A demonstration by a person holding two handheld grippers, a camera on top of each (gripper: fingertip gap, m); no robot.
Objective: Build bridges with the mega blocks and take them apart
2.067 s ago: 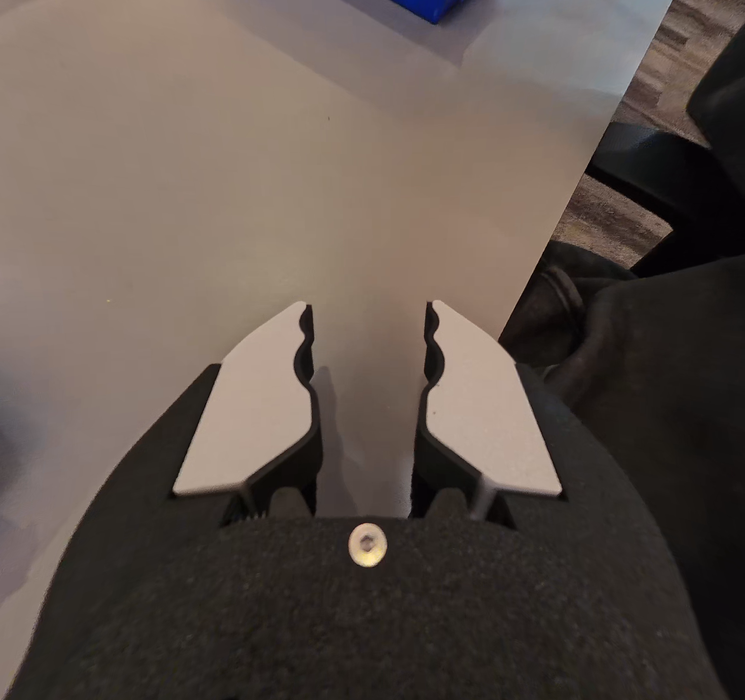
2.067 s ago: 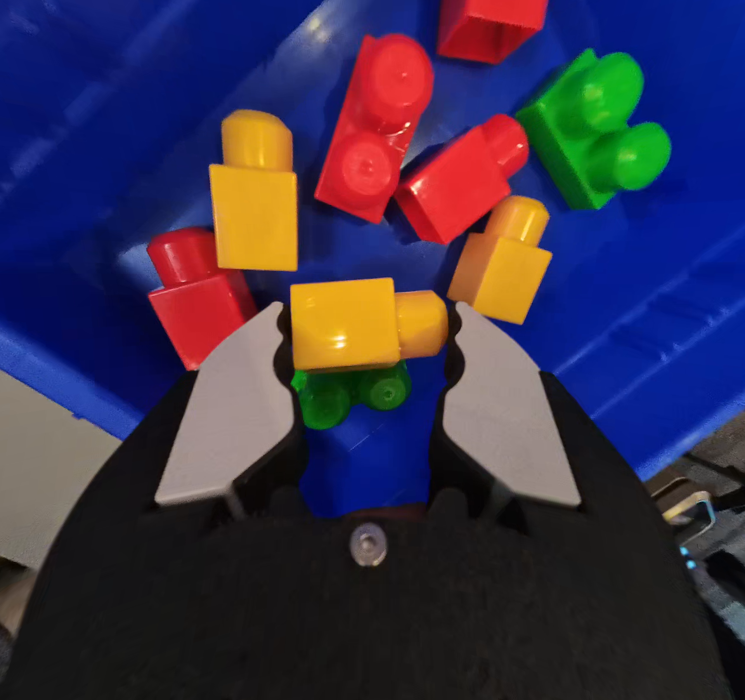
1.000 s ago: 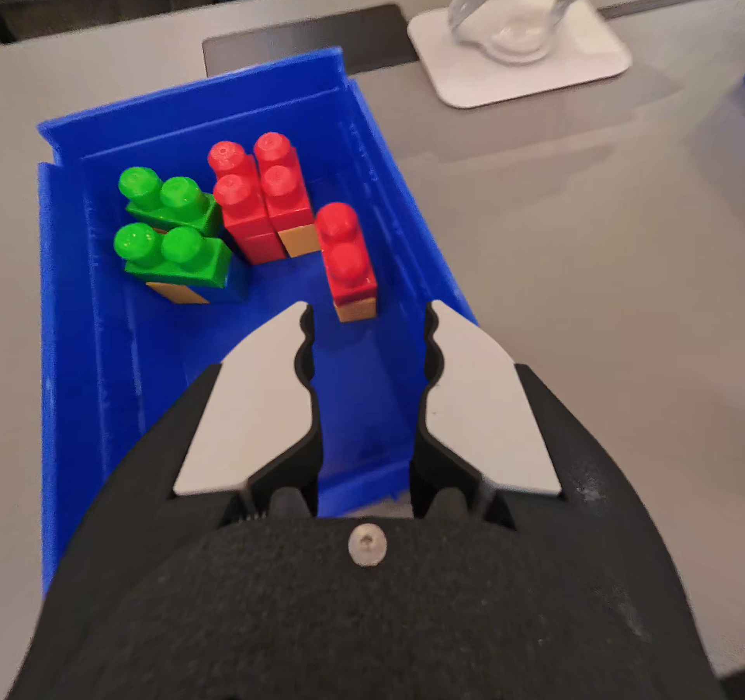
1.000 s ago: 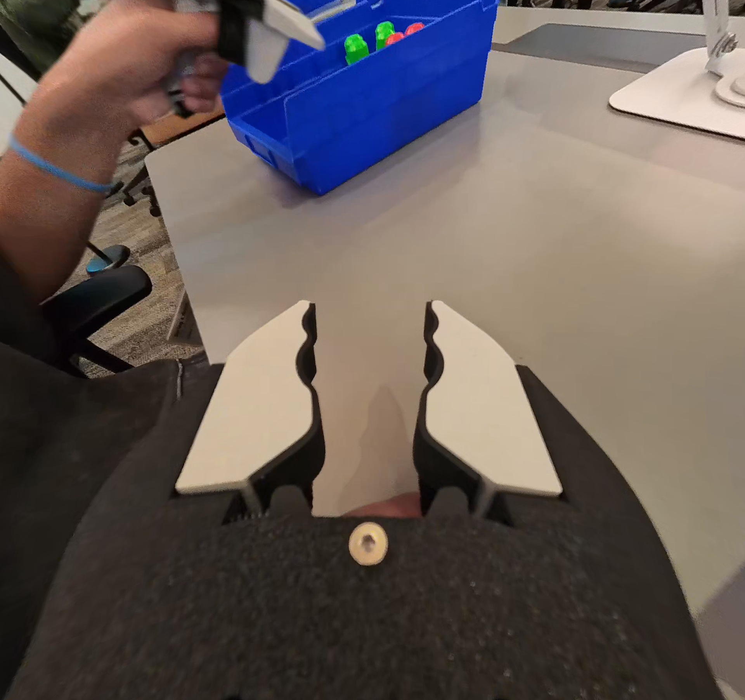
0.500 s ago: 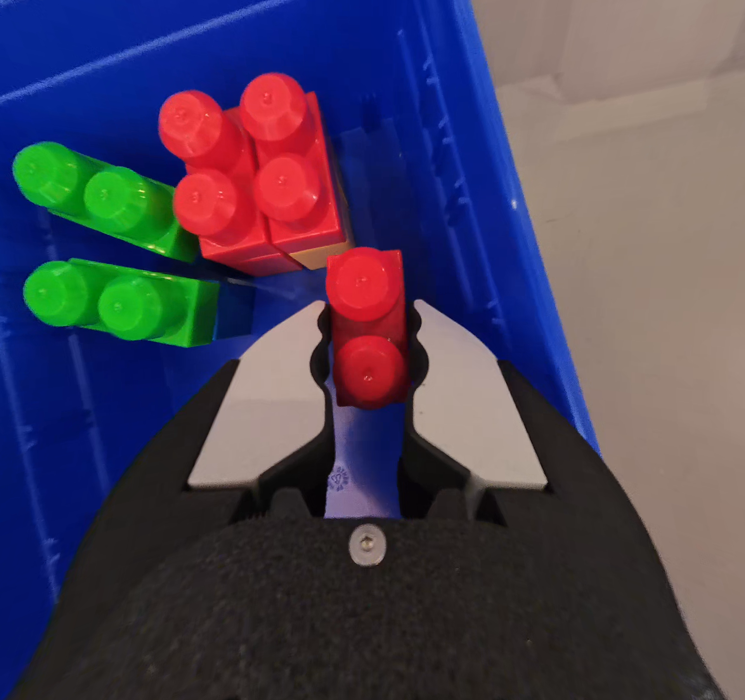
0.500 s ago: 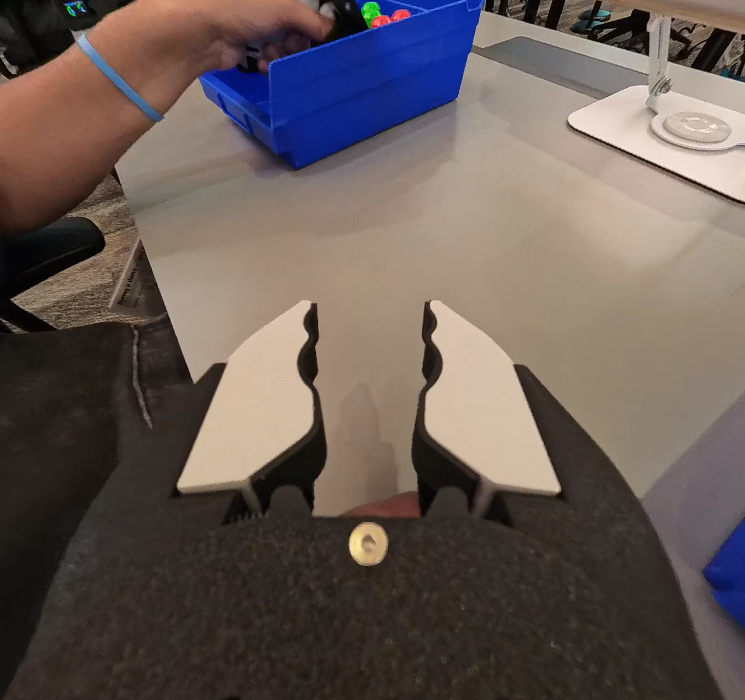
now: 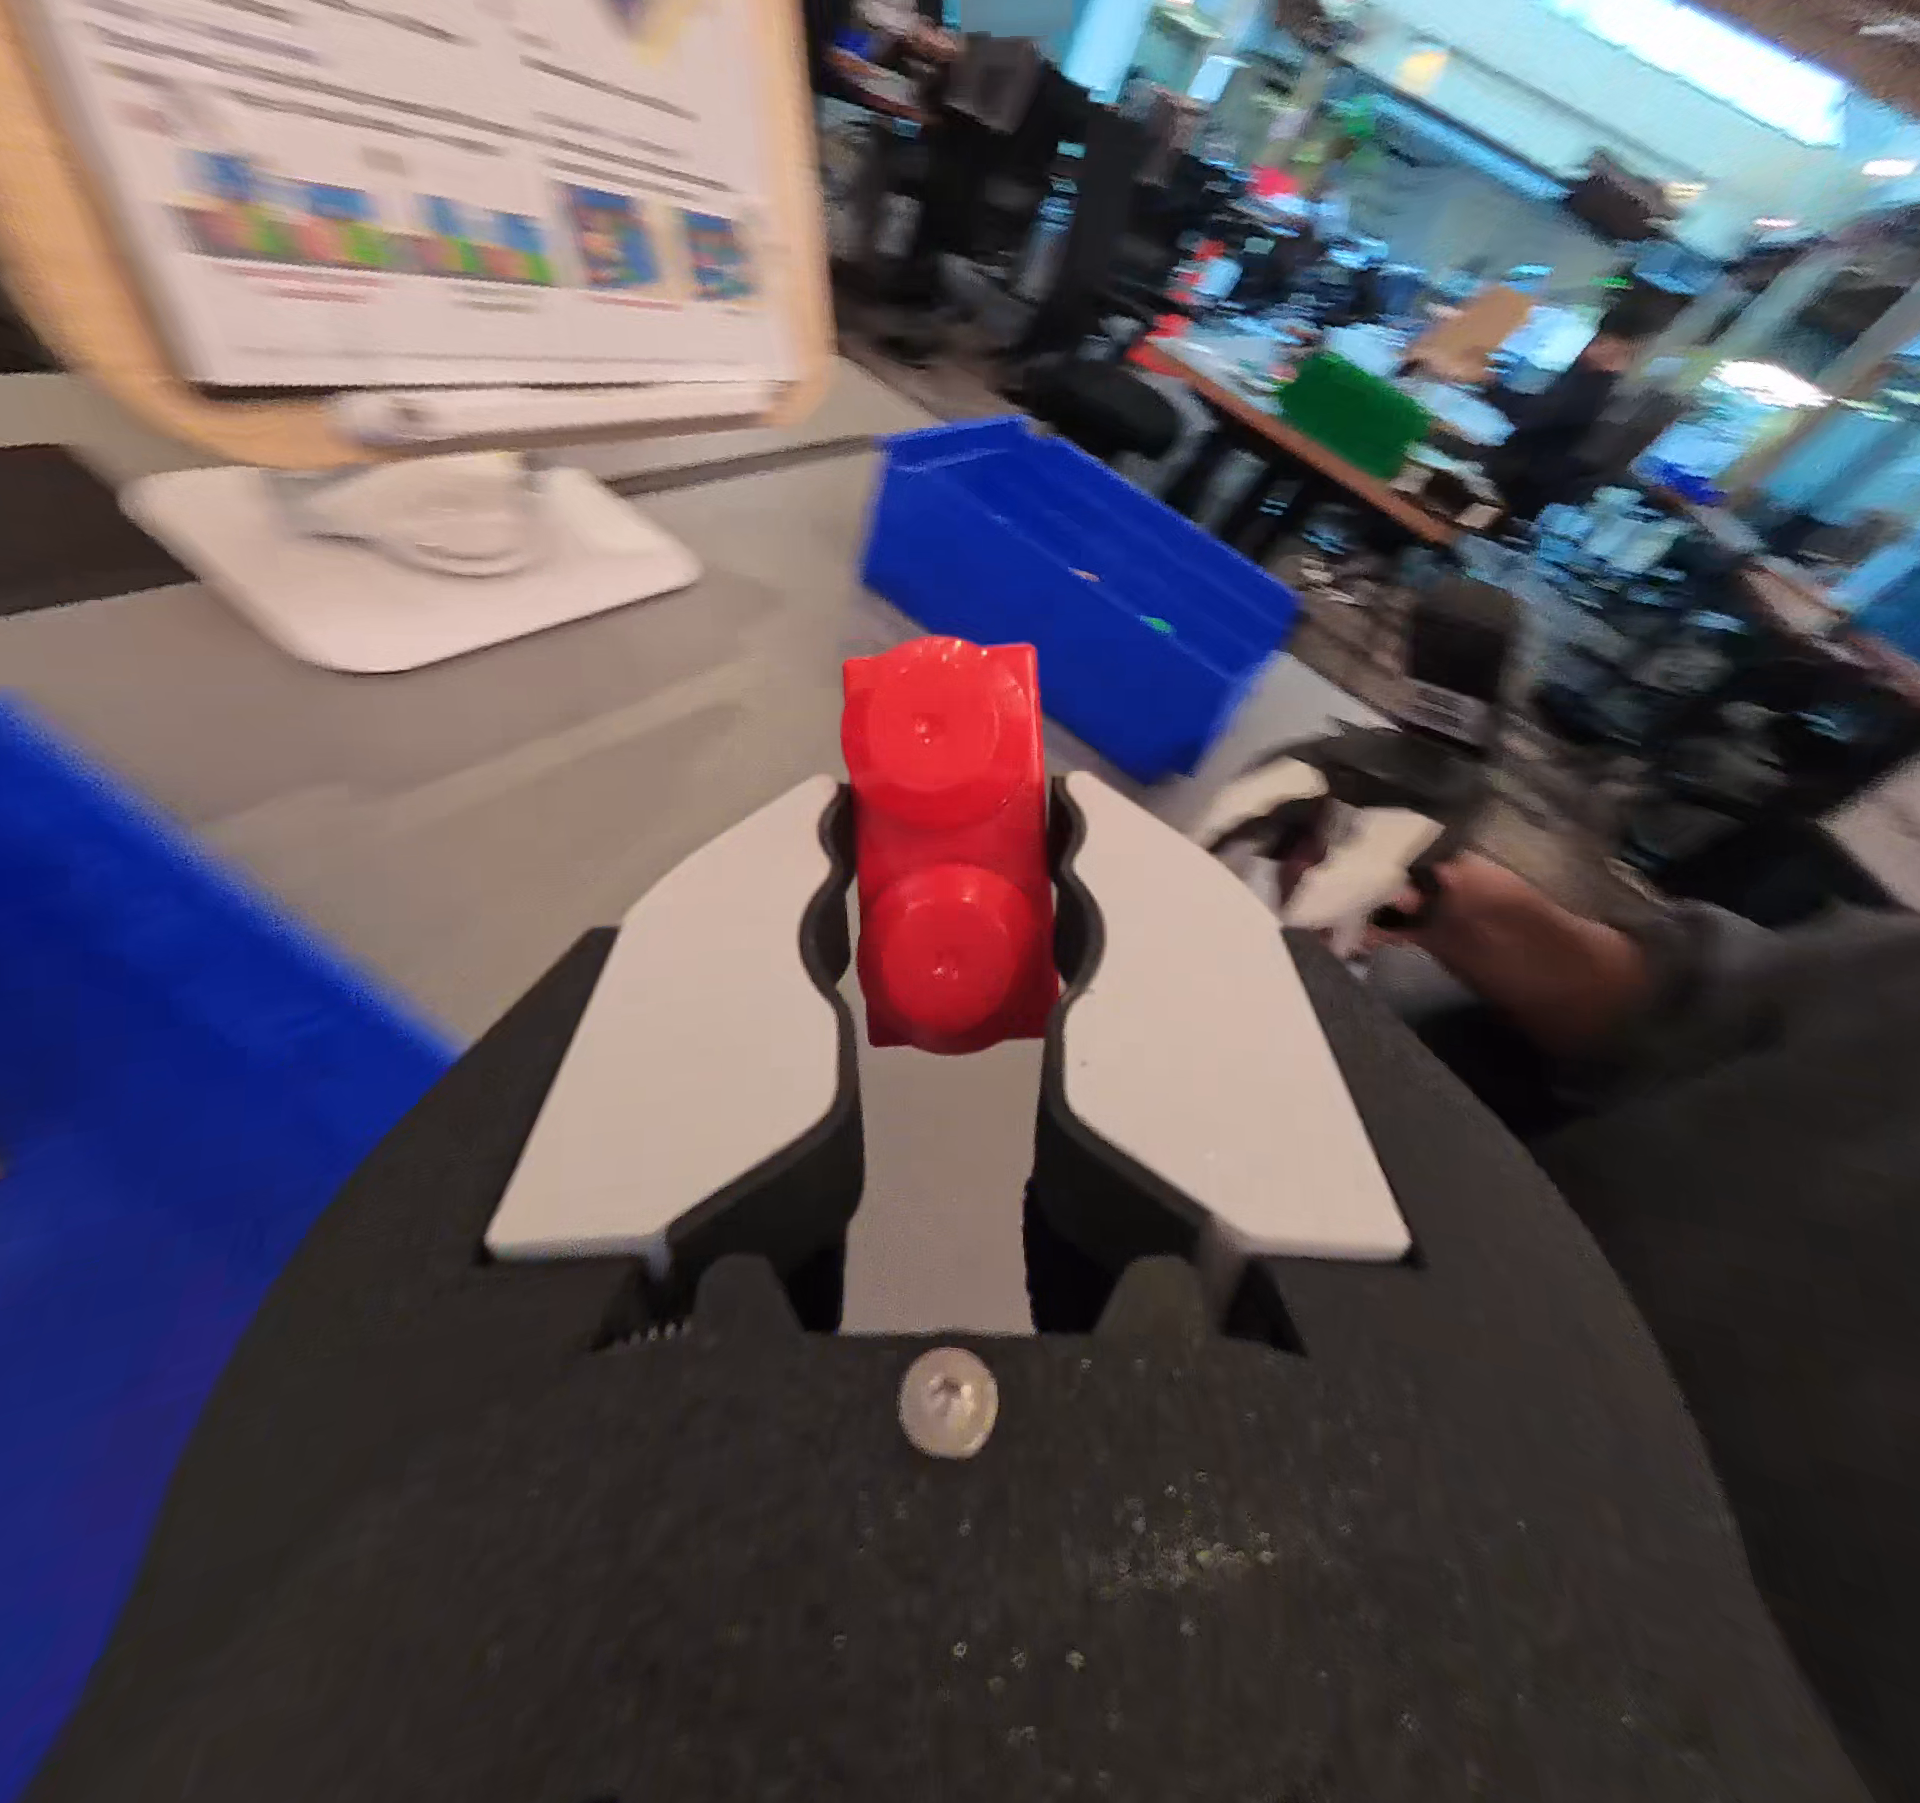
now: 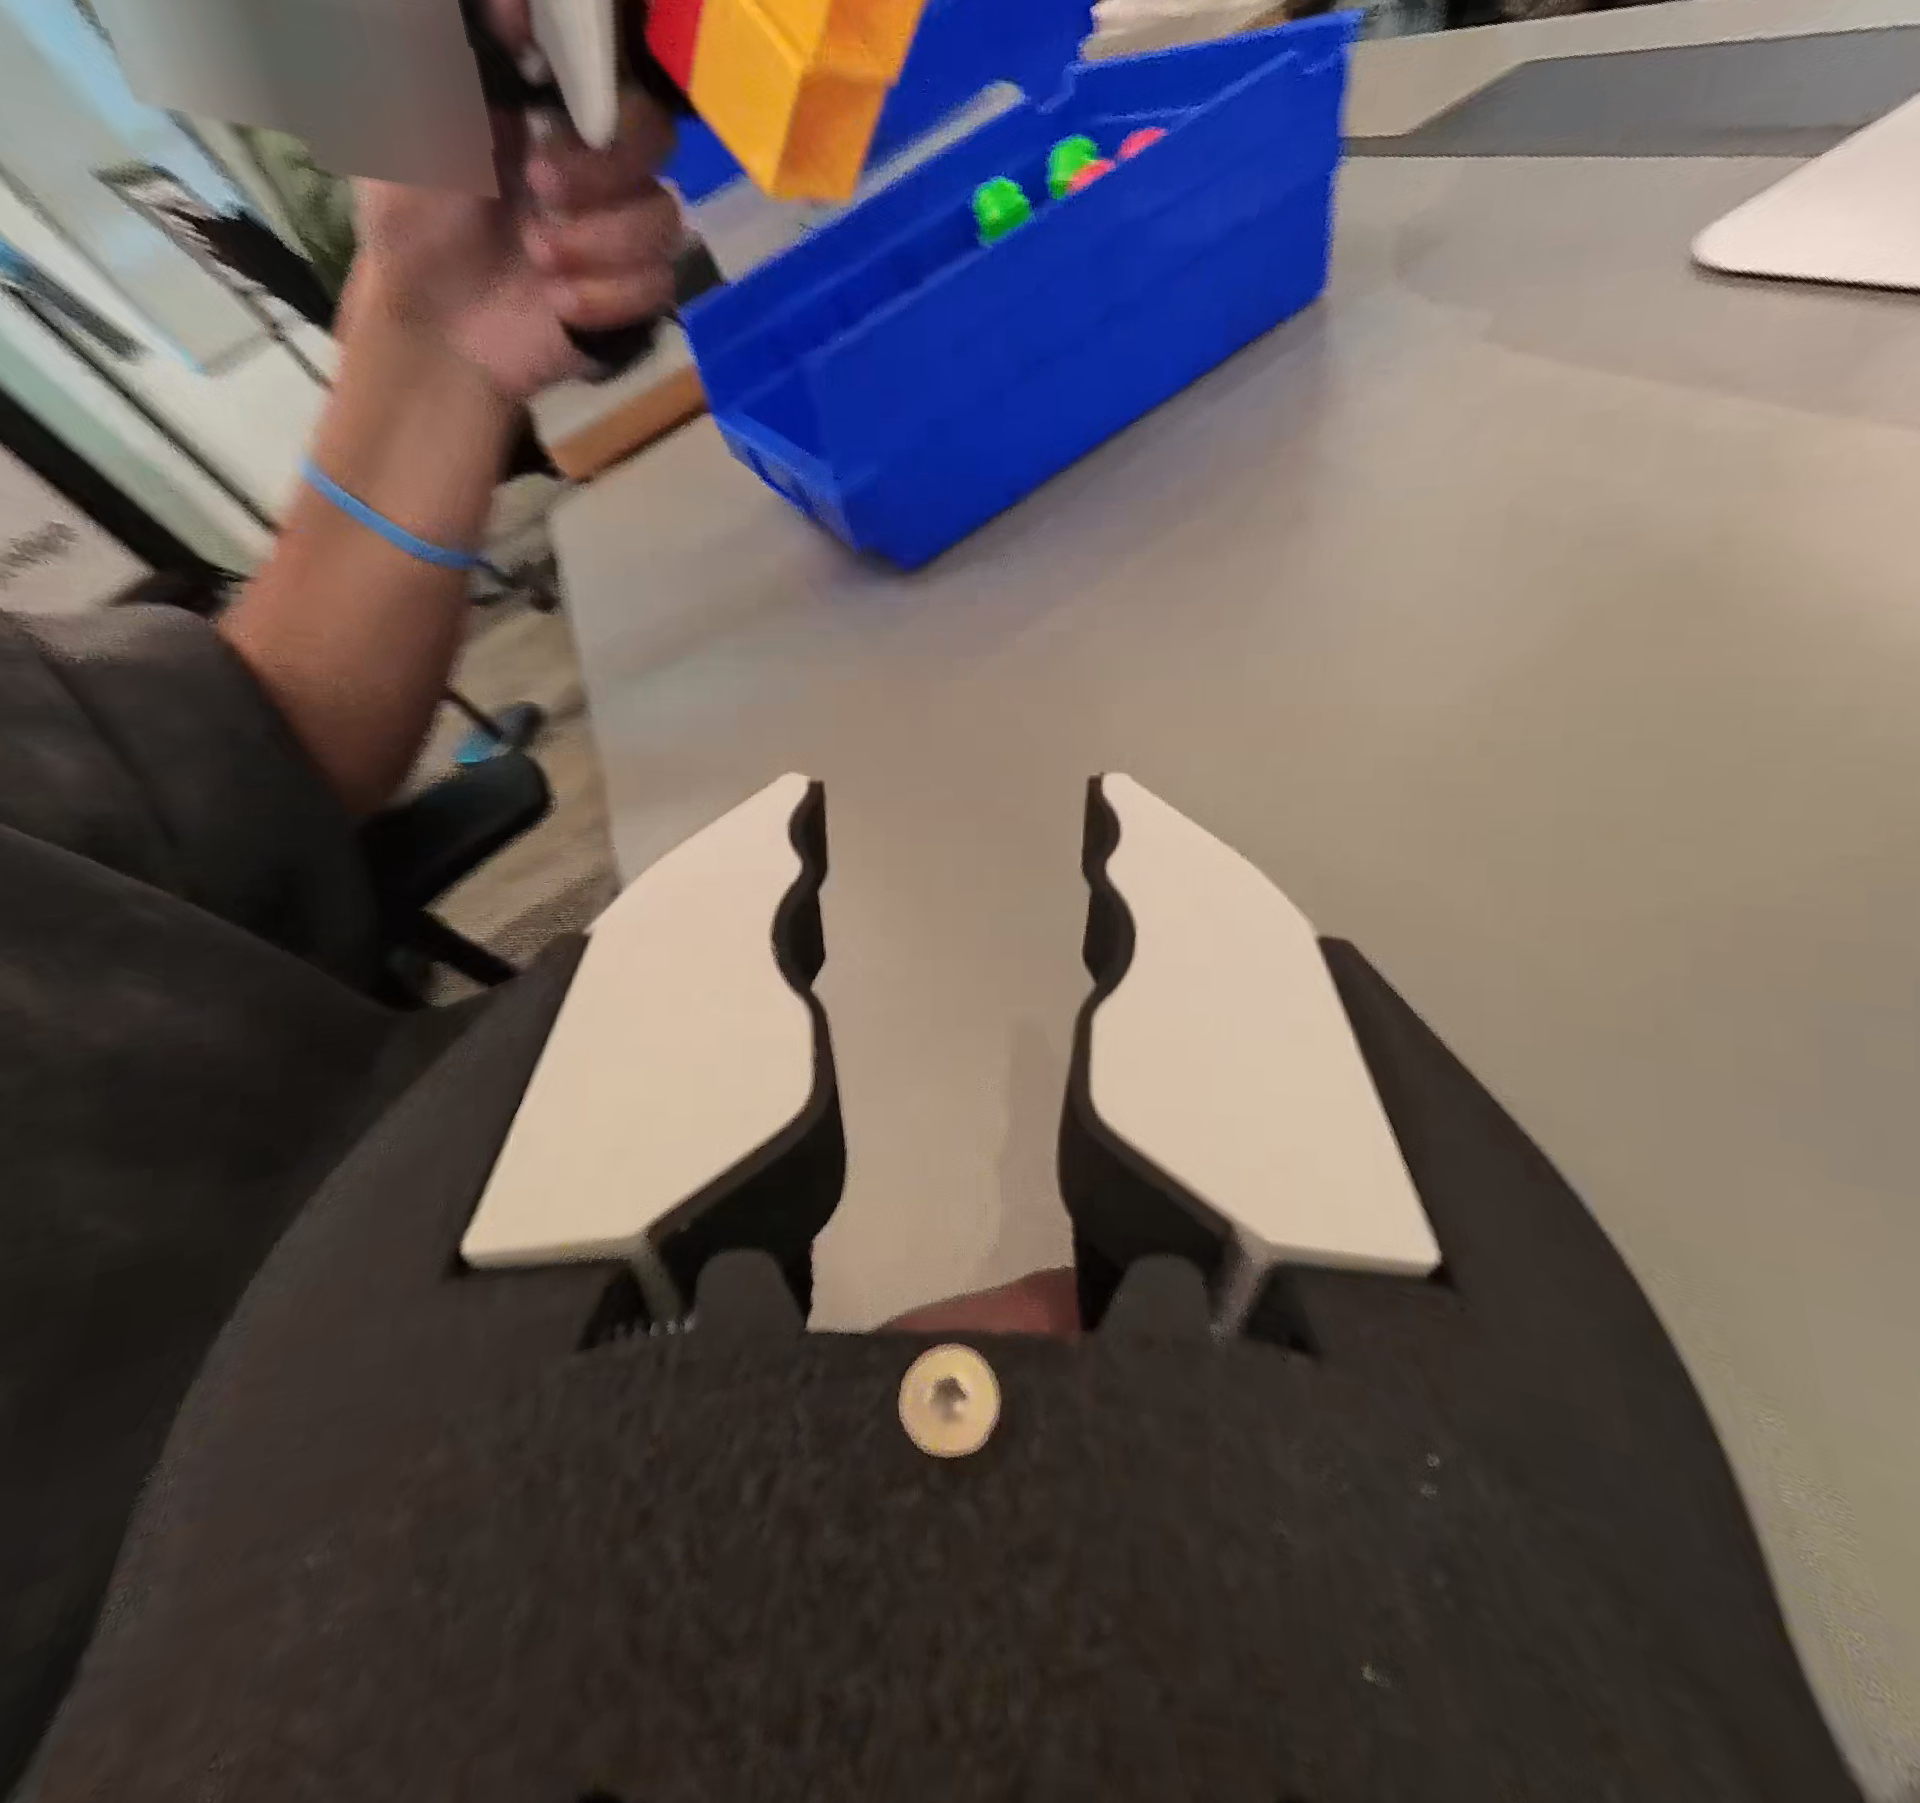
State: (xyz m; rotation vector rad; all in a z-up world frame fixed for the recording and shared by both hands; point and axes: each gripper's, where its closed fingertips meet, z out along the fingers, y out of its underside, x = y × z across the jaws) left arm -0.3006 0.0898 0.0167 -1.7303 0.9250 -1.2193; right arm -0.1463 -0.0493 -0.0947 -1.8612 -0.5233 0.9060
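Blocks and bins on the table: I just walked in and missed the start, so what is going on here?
A person is working with two handheld grippers. The left gripper has its jaws shut on a red block, held up in the air above the grey table; from the right wrist view a yellow block is stuck beneath the red one. The right gripper is open and empty, low over the table. Green and red blocks sit in the blue bin.

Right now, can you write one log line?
left tool: shut on red block, lifted | right tool: open, empty, over grey table | blue bin: green, red blocks inside
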